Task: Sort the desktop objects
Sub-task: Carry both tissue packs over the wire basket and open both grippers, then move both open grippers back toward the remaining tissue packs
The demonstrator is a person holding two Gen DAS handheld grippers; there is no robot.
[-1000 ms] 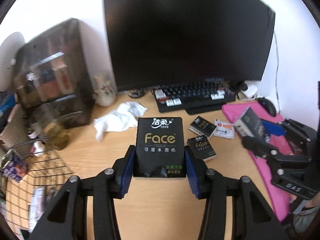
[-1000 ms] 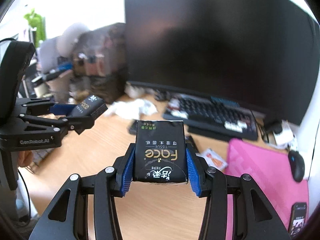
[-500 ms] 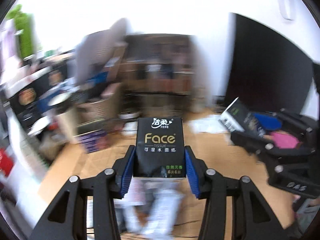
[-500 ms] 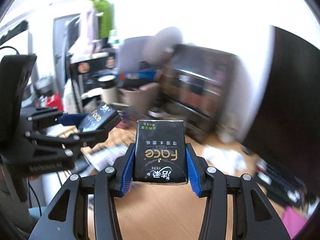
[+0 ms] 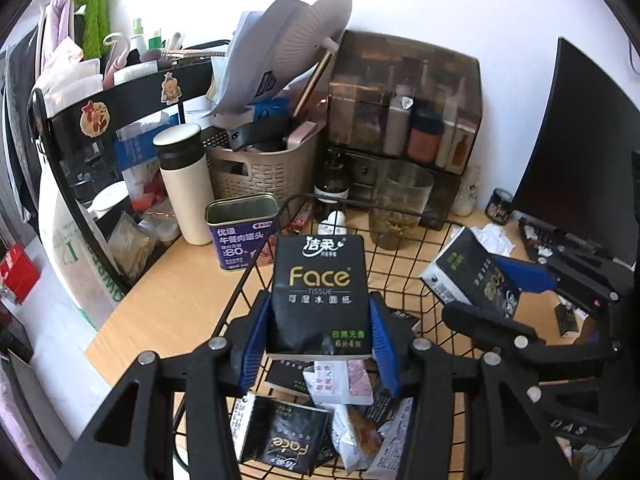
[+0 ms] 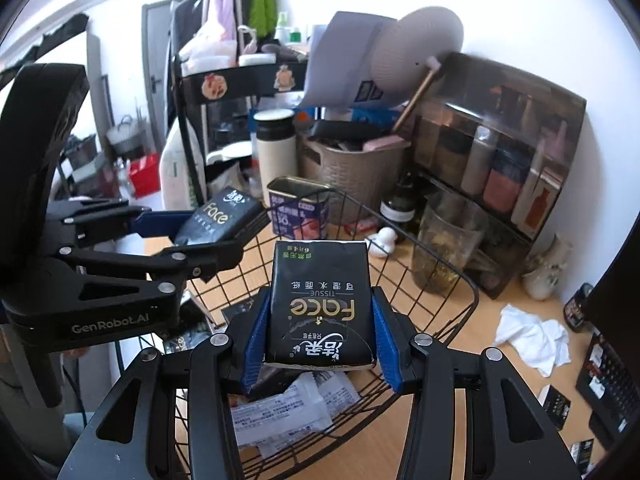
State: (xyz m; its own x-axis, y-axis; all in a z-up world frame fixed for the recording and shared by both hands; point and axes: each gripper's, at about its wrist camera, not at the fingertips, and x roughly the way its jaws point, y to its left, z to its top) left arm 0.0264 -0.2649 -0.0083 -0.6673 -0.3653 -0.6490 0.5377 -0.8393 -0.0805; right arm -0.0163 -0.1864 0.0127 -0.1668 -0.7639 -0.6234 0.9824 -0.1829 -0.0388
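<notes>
You have swung both grippers away from the monitor and keyboard; they now hang over the wire basket. Your left gripper is clamped on one black tissue pack, your right gripper on a second tissue pack, both above the basket's packets. Neither is dropped yet. On the desk, a crumpled tissue and small black packets are left.

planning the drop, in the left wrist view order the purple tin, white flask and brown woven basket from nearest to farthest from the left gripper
1. purple tin, just beyond the left gripper, to its left
2. white flask, behind the tin, further left
3. brown woven basket, farthest back, against the clutter
</notes>
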